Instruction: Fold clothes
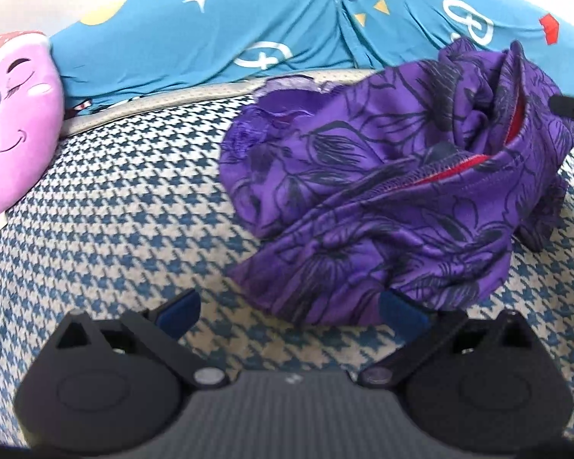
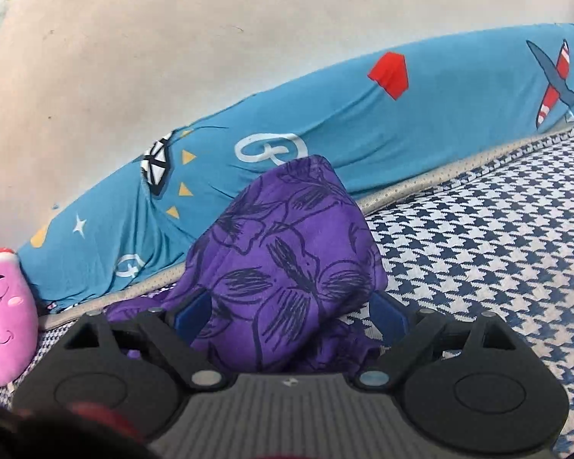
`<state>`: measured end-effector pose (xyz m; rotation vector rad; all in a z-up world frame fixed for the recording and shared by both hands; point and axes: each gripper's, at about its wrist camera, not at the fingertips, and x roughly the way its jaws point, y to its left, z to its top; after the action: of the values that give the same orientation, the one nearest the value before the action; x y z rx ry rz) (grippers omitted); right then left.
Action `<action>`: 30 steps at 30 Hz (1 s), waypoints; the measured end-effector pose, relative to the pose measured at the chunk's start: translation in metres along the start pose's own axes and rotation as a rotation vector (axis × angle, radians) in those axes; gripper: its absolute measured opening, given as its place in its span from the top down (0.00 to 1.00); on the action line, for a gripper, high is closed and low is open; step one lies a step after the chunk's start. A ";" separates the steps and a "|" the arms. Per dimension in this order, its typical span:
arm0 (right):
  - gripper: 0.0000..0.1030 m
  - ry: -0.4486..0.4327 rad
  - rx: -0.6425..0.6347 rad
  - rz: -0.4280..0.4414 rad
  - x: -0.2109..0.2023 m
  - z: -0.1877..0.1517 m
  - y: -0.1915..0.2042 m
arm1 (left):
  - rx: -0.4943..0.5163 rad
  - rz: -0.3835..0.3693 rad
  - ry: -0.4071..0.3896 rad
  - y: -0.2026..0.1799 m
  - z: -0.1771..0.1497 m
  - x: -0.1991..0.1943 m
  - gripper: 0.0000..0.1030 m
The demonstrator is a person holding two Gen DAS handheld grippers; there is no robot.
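Left wrist view: a crumpled purple floral garment with a red-lined seam lies heaped on a houndstooth-patterned bed, well right of a pink moon-shaped plush. Behind it runs a long blue bolster printed with stars and triangles. The left claw stands wide over the bedcover, its right blue pad just at the garment's near hem, nothing between the pads. Seen from the right wrist, the right claw also stands wide, a raised fold of the same purple cloth sitting between its pads; whether either pad presses the fabric cannot be told. A pale wall rises behind the bolster.
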<state>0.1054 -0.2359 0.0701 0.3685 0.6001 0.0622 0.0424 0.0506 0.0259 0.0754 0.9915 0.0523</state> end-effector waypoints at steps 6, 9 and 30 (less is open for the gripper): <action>0.11 0.011 0.044 -0.003 0.024 0.000 -0.006 | -0.019 -0.002 -0.015 0.006 0.003 0.000 0.00; 0.09 0.015 0.077 0.035 0.035 0.000 -0.007 | -0.033 0.003 -0.006 0.008 0.006 0.004 0.00; 0.87 -0.096 -0.174 0.201 0.007 -0.006 0.048 | -0.152 0.058 -0.037 0.037 0.025 0.004 0.00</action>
<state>0.1099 -0.1883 0.0792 0.2596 0.4574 0.2860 0.0651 0.0867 0.0393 -0.0343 0.9452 0.1790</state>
